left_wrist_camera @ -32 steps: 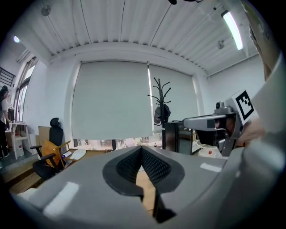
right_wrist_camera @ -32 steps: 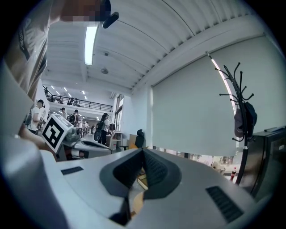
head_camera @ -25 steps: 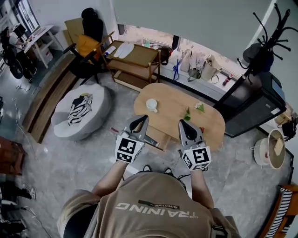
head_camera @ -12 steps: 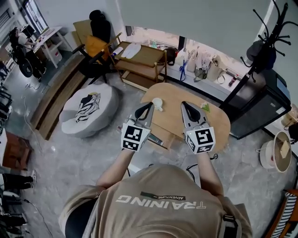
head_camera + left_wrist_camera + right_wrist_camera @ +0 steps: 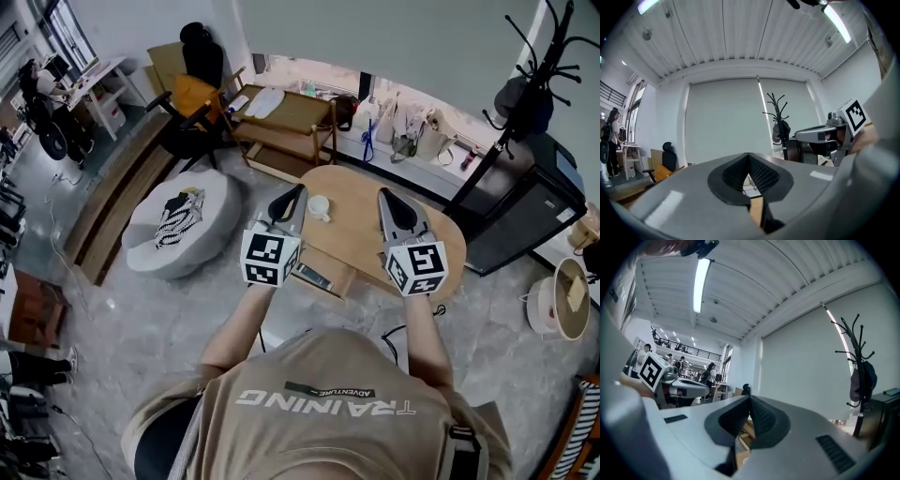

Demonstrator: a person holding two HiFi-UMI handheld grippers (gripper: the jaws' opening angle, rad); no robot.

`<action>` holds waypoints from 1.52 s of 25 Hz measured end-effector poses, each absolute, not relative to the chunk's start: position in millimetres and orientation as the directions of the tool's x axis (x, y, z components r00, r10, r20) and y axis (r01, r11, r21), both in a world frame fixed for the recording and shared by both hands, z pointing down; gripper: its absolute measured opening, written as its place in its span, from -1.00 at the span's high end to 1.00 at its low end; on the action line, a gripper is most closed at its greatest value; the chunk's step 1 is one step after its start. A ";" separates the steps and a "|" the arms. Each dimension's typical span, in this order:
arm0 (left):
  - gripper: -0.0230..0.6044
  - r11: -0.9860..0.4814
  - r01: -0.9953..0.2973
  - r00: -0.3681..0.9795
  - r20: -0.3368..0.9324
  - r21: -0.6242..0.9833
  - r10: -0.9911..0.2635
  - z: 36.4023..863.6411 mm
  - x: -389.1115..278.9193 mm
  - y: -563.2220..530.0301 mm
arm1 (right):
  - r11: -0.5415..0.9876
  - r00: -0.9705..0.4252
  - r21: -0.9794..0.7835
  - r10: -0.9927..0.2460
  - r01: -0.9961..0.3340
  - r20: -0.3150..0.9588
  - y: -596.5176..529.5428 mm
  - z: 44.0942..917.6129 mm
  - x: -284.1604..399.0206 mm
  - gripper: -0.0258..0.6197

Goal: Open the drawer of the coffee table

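Head view: the left gripper [image 5: 296, 193] and right gripper [image 5: 383, 195] are both held up over the coffee table [image 5: 349, 234], side by side and well apart, each with its marker cube toward the person. The drawer [image 5: 333, 279] is already sticking out of the table's near side. It's down below and between the 2 grippers, closer to the left one, and neither is on it. A white cup [image 5: 319, 207] sits on the tabletop just right of the left gripper's tip.

Left gripper view: the 2 jaws are pressed together, ribbed pads meeting, nothing between them. It's facing a pale wall, with a coat rack [image 5: 776, 123] ahead and a bit right. The other gripper shows off to its right.

Right gripper view: same deal, jaws closed tight and empty. The left gripper shows off to its left, and a bit of wood peeks out under the jaws.
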State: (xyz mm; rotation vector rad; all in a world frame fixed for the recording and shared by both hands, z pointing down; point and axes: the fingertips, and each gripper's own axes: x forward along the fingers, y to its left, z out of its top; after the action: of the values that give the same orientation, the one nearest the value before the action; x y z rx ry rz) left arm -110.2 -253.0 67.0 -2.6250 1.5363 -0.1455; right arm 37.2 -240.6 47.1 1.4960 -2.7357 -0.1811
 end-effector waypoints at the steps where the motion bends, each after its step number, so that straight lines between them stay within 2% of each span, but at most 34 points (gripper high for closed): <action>1: 0.91 -0.487 -0.864 0.487 0.032 -0.131 -0.873 63.5 -109.9 -255.6 | 0.532 -0.538 0.107 -0.842 -0.840 -0.044 -240.5 46.5 38.1 0.91; 18: 0.91 -0.485 -0.861 0.485 0.040 -0.156 -0.874 57.8 -97.8 -251.5 | 0.585 -0.594 0.111 -0.801 -0.803 -0.073 -228.9 37.4 29.9 0.91; 38: 0.91 -0.458 -0.881 0.453 0.064 -0.117 -0.889 71.3 -103.5 -264.1 | 0.563 -0.569 0.109 -0.822 -0.819 -0.032 -243.5 44.0 37.1 0.91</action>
State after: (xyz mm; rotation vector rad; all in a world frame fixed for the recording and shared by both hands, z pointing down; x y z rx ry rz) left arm -103.5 -264.1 71.3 -2.6205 1.5989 -0.1776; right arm 37.1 -243.5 44.0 1.4476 -2.7572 -0.1737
